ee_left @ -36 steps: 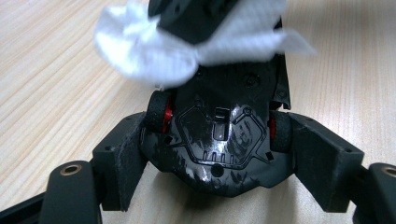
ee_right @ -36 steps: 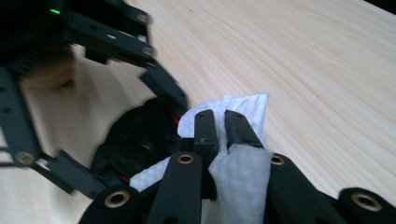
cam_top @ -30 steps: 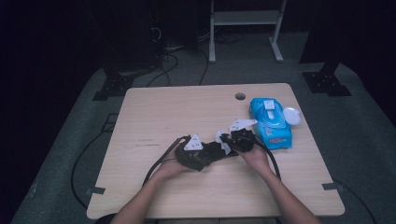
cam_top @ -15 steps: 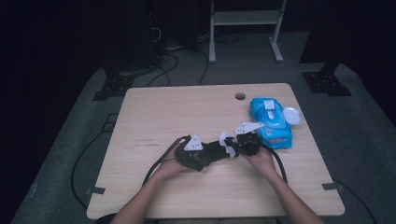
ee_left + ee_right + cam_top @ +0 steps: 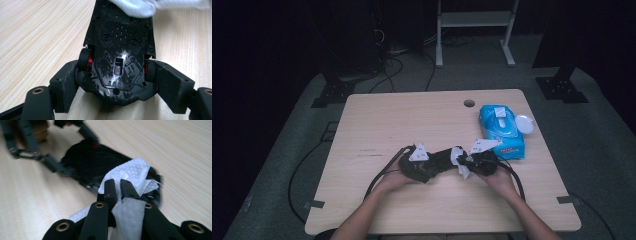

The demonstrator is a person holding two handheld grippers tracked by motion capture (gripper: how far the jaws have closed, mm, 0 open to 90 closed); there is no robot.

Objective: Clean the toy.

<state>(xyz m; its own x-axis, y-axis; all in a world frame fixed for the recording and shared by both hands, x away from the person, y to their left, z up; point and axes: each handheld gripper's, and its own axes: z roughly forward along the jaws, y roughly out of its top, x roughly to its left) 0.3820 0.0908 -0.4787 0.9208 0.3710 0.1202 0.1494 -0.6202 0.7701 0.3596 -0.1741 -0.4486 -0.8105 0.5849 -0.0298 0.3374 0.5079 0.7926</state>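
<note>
A black toy car (image 5: 117, 62) lies upside down near the middle of the table's near half, its glossy underside facing up and its red-hubbed wheels showing at both flanks. The left gripper (image 5: 117, 82) clamps it across the body at the wheels, one black pad pressed against each side, so the car is firmly held between the jaws. At the car's far end, a white wet wipe (image 5: 130, 182) rests on the underside; in the left gripper view, it shows as a white fold at the top edge (image 5: 135, 6). The right gripper (image 5: 118, 188) has its jaws pinched tightly together on this wipe, with crumpled folds bulging out on both sides of the narrow fingertips and touching the dark chassis. From the high view, the two grippers face each other tip to tip, left gripper (image 5: 422, 162) and right gripper (image 5: 474, 161), with a person's hands behind them and cables trailing back toward the table edge. Just beyond the right gripper lies a blue pack of wipes (image 5: 502, 127), with its round white lid (image 5: 525, 123) flipped open. The wooden table (image 5: 402, 120) has a small round hole (image 5: 469, 103) near its far edge.
</note>
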